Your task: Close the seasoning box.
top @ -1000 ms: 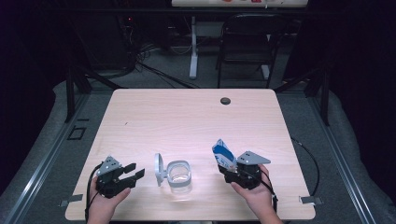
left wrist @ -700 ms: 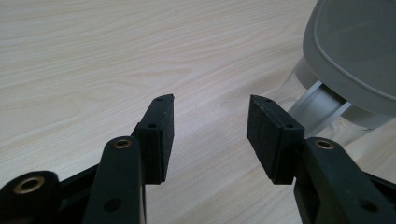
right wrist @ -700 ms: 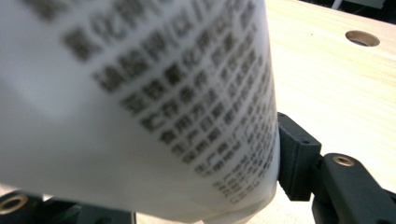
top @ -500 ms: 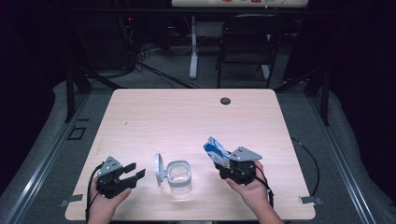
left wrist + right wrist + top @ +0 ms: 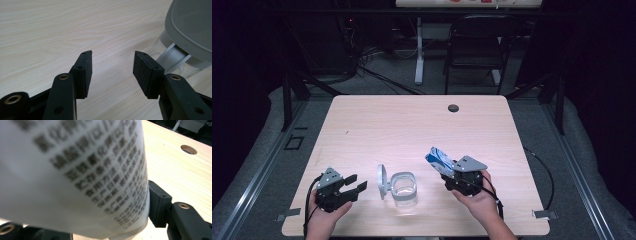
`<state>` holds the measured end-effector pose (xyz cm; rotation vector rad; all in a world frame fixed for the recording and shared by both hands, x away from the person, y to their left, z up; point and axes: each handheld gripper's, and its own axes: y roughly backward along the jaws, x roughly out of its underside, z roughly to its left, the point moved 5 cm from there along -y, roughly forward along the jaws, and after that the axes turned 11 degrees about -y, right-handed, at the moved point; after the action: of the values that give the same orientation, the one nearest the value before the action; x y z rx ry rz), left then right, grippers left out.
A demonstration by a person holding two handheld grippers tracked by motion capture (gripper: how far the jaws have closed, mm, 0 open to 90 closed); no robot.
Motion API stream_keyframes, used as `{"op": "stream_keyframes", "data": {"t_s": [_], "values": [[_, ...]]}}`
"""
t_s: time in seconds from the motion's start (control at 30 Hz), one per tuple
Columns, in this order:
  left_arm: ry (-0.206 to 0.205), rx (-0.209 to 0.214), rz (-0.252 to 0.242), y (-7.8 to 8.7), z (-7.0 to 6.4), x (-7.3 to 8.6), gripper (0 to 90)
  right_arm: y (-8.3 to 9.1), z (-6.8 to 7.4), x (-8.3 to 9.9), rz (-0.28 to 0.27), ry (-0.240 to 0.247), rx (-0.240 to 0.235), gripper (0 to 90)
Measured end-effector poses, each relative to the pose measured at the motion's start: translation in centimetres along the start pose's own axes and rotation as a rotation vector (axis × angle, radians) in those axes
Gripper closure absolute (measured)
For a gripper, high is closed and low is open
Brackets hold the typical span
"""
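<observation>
Two hand-held grippers at the near edge of a wooden table. The right gripper, at about 5 o'clock on the tabletop, is clamped on a blue-and-white packet, which juts out toward 11 o'clock, clear of the table. In the right gripper view the packet shows a white face with blurred printed characters, and one black jaw presses against its edge at 4 o'clock. The left gripper, at about 7 o'clock on the tabletop, has its jaws spread with bare wood between them, holding nothing. Between the two grippers stands a clear container with its grey lid flipped open on the side nearer the left gripper. In the left gripper view the lid lies at 2 o'clock, just beyond the jaw tips. A small round hole sits near the far edge at 12 o'clock.
</observation>
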<state>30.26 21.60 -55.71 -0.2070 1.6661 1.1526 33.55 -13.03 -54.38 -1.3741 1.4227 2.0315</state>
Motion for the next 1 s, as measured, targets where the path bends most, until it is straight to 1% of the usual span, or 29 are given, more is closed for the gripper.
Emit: {"op": "stream_keyframes", "data": {"t_s": [0.27,0.37,0.47,0.5,0.57,0.7,0.83,1.0], "values": [[0.003,-0.001,-0.002,0.0,0.0,0.0,50.2,-0.3,0.7,-0.2,0.012,0.069,0.01,43.1],[0.003,-0.002,-0.002,-0.1,0.0,0.0,50.2,-0.4,0.8,-0.3,0.013,0.083,0.008,43.1],[0.0,-0.001,0.001,0.0,0.0,0.1,50.3,-0.4,1.0,-0.5,0.01,0.087,0.012,43.1],[-0.002,0.002,0.008,0.0,0.1,0.1,50.3,-0.4,1.0,-0.5,0.01,0.089,0.016,43.1],[0.001,0.002,0.006,0.0,0.0,0.1,50.2,-0.5,1.0,-0.6,0.011,0.088,0.018,43.1],[0.005,0.0,0.004,0.1,0.0,0.0,50.2,-0.5,1.1,-0.9,0.002,0.104,0.023,43.1],[-0.001,0.002,0.003,0.0,0.1,0.1,50.3,-0.6,1.2,-0.9,0.015,0.15,0.035,43.1],[0.001,0.003,0.003,0.0,0.1,0.1,50.2,-0.8,1.5,-1.0,0.01,0.176,0.047,43.2]]}}
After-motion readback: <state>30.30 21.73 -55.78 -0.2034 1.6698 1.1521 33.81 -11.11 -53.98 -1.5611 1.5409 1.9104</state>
